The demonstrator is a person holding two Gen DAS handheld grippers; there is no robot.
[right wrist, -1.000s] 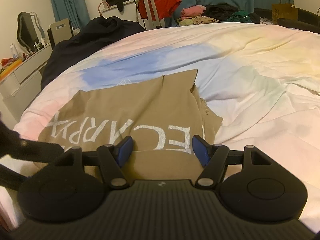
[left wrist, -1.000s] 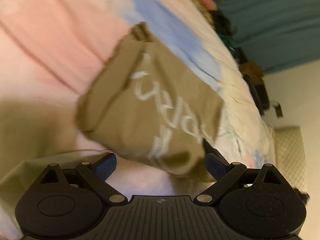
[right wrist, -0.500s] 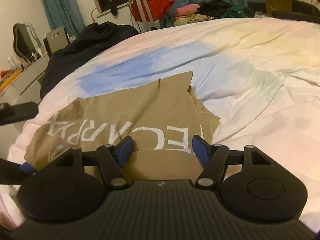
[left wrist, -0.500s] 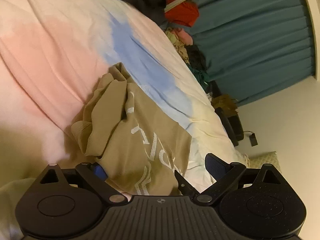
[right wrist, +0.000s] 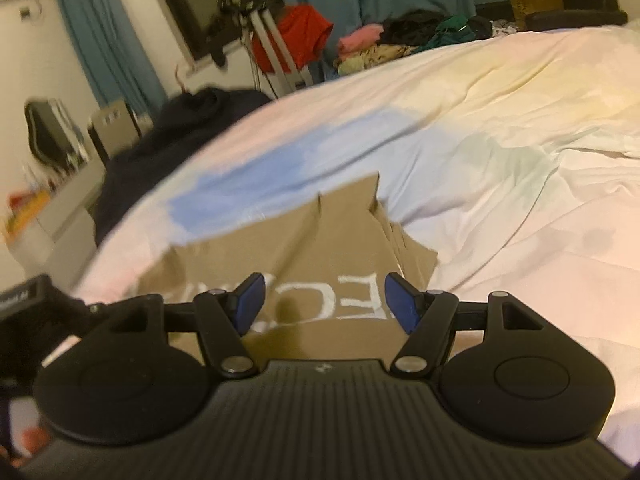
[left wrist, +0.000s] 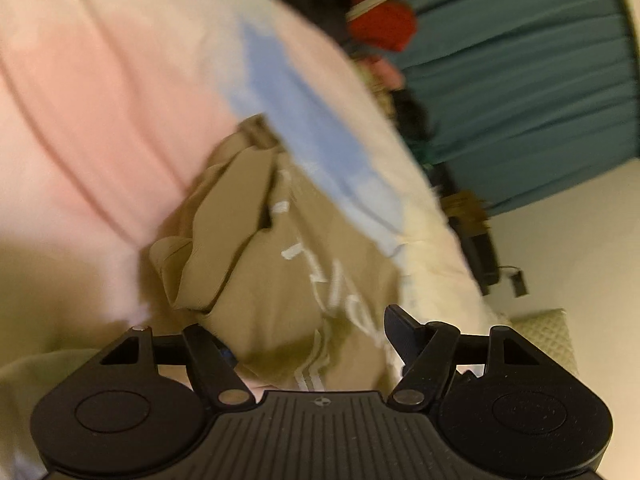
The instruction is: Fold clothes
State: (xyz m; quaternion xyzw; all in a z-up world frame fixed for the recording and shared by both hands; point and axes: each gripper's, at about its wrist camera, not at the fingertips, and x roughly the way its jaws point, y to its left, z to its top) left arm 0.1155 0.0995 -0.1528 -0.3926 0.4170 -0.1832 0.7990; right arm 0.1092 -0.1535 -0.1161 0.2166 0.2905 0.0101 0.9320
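On the bedspread [right wrist: 500,128], right gripper [right wrist: 322,300] jaws spread over the tan shirt [right wrist: 320,248]; left gripper [left wrist: 308,340] alike.

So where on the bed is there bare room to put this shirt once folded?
Free: duvet right of the shirt, and beyond it toward the clothes pile. Crowded: far left, by the dark garment.

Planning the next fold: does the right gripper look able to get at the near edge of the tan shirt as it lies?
Probably yes: the right gripper is open just above the tan shirt, nothing between them.
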